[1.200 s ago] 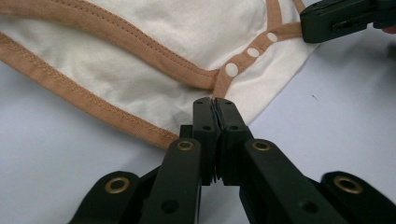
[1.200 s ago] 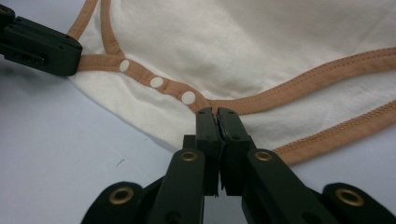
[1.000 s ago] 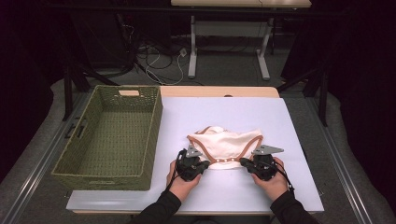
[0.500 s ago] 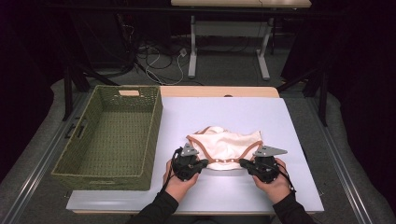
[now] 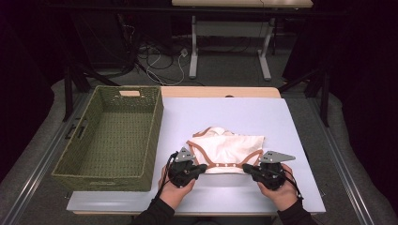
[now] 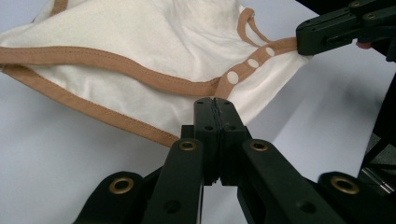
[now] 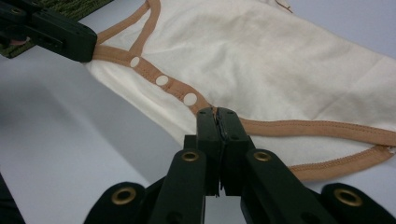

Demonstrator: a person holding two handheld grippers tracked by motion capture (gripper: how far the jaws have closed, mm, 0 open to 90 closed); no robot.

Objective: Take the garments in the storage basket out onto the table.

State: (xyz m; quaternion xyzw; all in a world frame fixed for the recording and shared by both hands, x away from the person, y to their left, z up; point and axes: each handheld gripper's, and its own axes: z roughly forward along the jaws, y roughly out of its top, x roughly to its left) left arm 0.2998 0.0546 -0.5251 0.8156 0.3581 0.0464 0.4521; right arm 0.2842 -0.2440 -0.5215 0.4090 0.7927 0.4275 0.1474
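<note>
The left gripper (image 6: 214, 105) had its two black jaws pressed flat together, pinching the brown-trimmed hem of a cream baby bodysuit (image 6: 154, 51) at the near end of the snap strip. Three pale round snaps (image 6: 252, 63) ran along that strip — away from the jaw tips toward the other gripper, seen farther off clamping the same strip at its far end. No gap showed between the jaws; only the thin cloth edge lay in them.

The right gripper (image 7: 217, 114) was closed the same way, jaws narrow and tight on the brown binding just past the last snap. In the right gripper view the bodysuit spread up and away from the tips, its cream cloth faintly stained, with brown trim curving along the leg opening.

From the high view, the person's left hand (image 5: 177, 185) and right hand (image 5: 278, 187) held the grippers at the near edge of the garment, one at each end of the snap strip, so the hem stretched straight between them. The rest of the bodysuit lay on the white table (image 5: 244, 117) beyond the grippers, its neckline at the far side.

A green woven basket (image 5: 94, 171) stood on the table's left part, just beside the left gripper and apart from the garment. It bore a small tan tag at its far rim; any writing on it was too small to read. No other brand or lettering could be made out.
</note>
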